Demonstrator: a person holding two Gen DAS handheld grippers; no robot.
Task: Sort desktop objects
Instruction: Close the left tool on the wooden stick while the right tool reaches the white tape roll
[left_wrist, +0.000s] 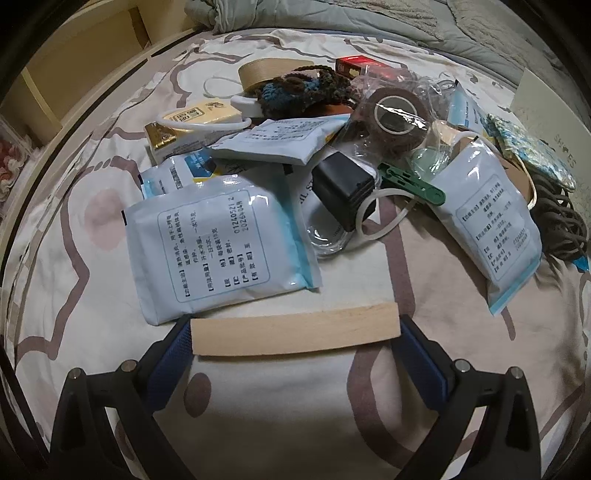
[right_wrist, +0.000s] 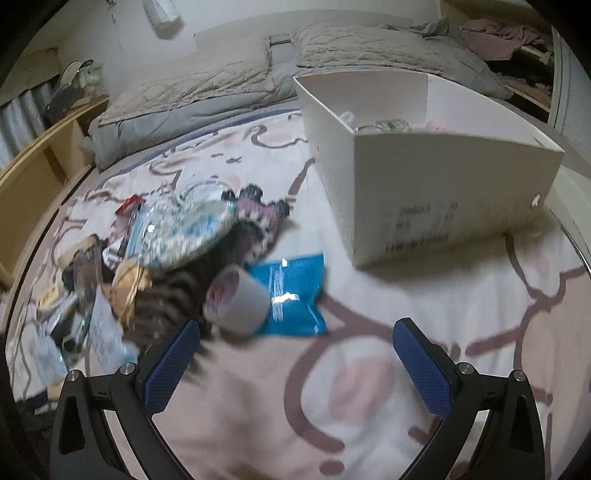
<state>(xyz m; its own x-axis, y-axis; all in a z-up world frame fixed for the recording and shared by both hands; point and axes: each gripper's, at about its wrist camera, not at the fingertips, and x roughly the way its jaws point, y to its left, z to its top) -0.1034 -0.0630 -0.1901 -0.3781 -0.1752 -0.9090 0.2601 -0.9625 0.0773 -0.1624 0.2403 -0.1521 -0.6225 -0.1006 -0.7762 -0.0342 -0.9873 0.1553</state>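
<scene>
Wooden block spans crosswise between left gripper pads, clamped.

Dim bedroom with a patterned bed sheet underfoot. Grey quilt bunched at the far end. Wooden shelf alongside, white wall behind.

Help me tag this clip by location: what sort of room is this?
Most likely a bedroom: the clutter lies on a patterned bedsheet, with a grey quilt bunched behind it and a wooden shelf alongside.
</scene>
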